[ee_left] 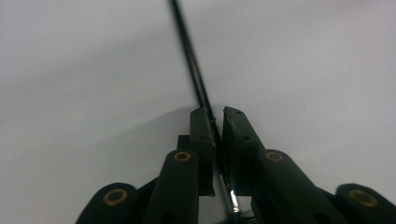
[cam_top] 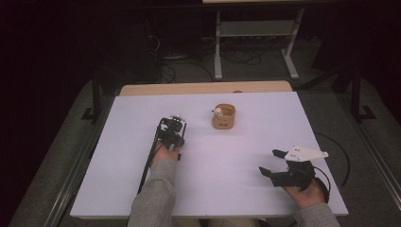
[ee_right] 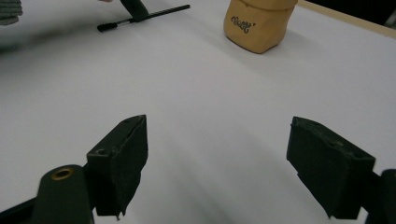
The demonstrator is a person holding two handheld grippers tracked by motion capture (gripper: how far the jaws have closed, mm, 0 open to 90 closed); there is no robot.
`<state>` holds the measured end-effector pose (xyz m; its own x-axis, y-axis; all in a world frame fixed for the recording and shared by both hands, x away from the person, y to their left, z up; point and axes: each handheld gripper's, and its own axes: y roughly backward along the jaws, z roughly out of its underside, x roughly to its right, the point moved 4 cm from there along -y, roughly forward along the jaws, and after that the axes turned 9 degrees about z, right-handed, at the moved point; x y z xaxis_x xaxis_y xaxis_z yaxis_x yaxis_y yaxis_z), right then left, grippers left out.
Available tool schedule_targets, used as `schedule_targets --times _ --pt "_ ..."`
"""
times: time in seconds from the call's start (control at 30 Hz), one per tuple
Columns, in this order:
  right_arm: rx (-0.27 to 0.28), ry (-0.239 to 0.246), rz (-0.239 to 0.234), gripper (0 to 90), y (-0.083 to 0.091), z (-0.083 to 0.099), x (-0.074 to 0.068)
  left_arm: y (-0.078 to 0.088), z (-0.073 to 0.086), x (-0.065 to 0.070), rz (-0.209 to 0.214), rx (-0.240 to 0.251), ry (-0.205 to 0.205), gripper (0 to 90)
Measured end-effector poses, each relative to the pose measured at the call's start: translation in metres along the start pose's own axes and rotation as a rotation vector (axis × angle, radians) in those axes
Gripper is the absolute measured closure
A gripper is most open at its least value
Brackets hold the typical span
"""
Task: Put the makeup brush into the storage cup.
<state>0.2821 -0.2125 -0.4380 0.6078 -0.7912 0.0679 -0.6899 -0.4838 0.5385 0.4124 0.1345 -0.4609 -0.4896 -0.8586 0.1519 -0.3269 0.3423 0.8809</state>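
Left of centre in the high view: left claw (cam_top: 173, 124) closed on a thin black brush (cam_top: 147, 163), jaws pressed to its shaft. Long axis of the brush nearly up-and-down in that frame, tilted slightly, running from the claw down toward the lower edge alongside the grey sleeve (cam_top: 156, 194). Seen from the left claw view (ee_left: 215, 122), same brush (ee_left: 189, 51) stretching away from the jaws to the top edge, low over the white worktop (ee_left: 70, 70). In the right claw view, brush (ee_right: 144, 15) at upper left, lying almost level across the frame, bristle tip toward the left. Left forearm entering from the bottom edge, wrist straight, hand (cam_top: 166, 152) behind the claw, claw pointing away toward the top of the frame. Lower right: right claw (cam_top: 273, 162) wide open, nothing between its jaws, pointing left, hand (cam_top: 305, 191) resting at the worktop's near edge. Centre, above both: small tan pot (cam_top: 223, 117), well apart from the brush.
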Motion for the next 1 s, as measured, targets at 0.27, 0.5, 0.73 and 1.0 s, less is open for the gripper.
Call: schedule_targets --times 0.27,0.5,0.73,1.0 --pt "-0.007 -0.004 0.007 20.3 -0.003 0.000 0.000 0.001 0.000 -0.005 0.054 0.001 -0.001 85.6" --pt "-0.021 -0.006 0.014 19.5 -0.007 0.000 -0.004 0.003 0.003 -0.010 0.103 0.010 -0.061 85.6" --pt "-0.053 0.032 -0.009 19.5 -0.016 -0.001 -0.016 0.011 0.013 -0.017 0.139 0.049 -0.092 85.6" --pt "-0.068 0.052 -0.036 19.4 -0.021 -0.004 -0.021 0.026 0.024 -0.029 0.171 0.074 -0.106 85.6"
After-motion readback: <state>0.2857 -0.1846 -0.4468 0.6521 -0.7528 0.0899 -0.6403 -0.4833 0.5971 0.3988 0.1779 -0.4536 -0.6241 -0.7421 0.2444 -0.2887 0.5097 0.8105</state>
